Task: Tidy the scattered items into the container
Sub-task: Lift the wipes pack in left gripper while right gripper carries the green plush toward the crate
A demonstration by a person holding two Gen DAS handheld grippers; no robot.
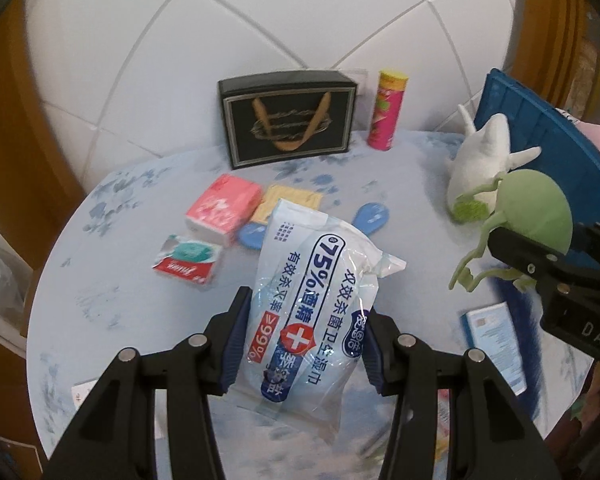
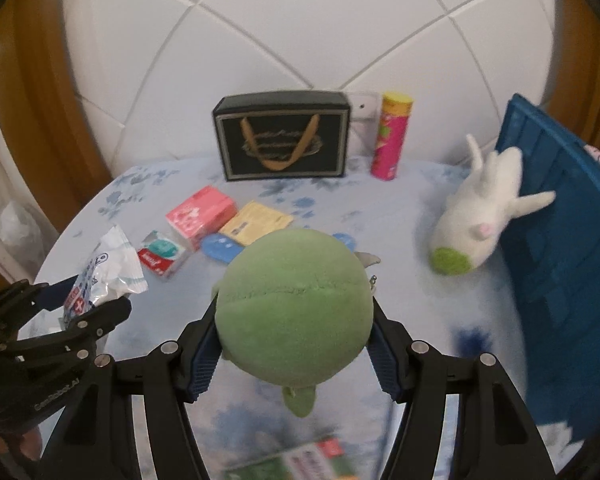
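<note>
- Your left gripper points down toward the table, both blue pads pressed against a pack of wipes.
- Your right gripper points down likewise, jaws clamped on a green plush toy.

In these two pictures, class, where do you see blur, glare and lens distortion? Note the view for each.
Left wrist view: wall tile lines bow from the fisheye; glare streaks the wipes pack; the tissue pack is soft. Right wrist view: the blue crate smears along its near edge; the printed packet at the bottom is unreadable; corners darken.
</note>
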